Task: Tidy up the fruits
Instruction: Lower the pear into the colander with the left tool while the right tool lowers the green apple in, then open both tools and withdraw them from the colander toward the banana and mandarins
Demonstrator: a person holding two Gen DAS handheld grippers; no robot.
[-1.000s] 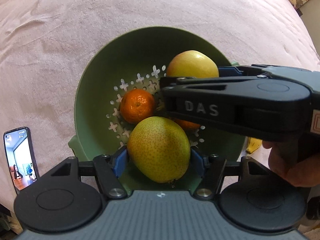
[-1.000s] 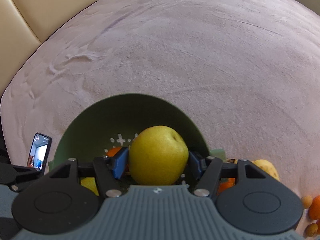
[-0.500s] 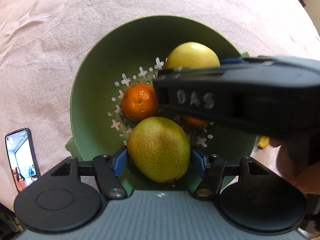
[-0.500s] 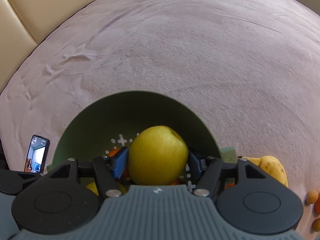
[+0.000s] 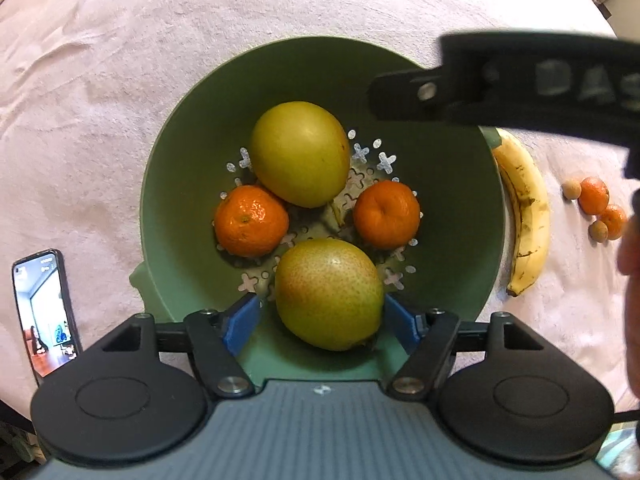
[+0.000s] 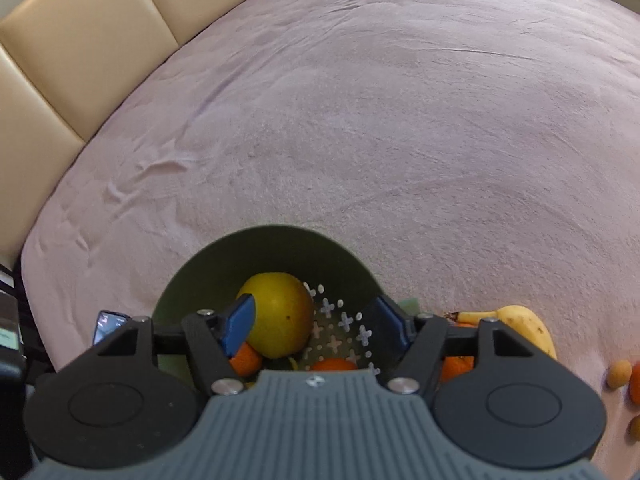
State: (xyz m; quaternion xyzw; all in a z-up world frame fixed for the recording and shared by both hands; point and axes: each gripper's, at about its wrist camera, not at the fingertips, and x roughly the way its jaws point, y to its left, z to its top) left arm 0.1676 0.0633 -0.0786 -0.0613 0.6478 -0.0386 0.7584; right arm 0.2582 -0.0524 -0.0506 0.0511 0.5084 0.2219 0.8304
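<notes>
A green colander bowl [image 5: 180, 184] sits on the pink cloth. Inside lie a yellow pear [image 5: 300, 152], two tangerines [image 5: 251, 221] [image 5: 386, 215] and a speckled green pear [image 5: 329, 293]. My left gripper [image 5: 322, 322] is open, its blue pads apart from the speckled pear's sides. My right gripper [image 6: 316, 324] is open and empty above the bowl [image 6: 200, 276], with the yellow pear [image 6: 280, 320] lying below its left pad. The right gripper's body crosses the left wrist view at top right [image 5: 520, 84].
A banana [image 5: 524, 212] lies just right of the bowl, also seen in the right wrist view [image 6: 524, 328]. Small tangerines [image 5: 594, 195] and brown longans [image 5: 572, 190] lie further right. A phone [image 5: 44, 312] lies left of the bowl. A beige headboard [image 6: 80, 48] stands behind.
Both grippers opened. The right let the yellow pear drop into the bowl and drew back up and right. The left released the speckled pear, which now rests in the bowl.
</notes>
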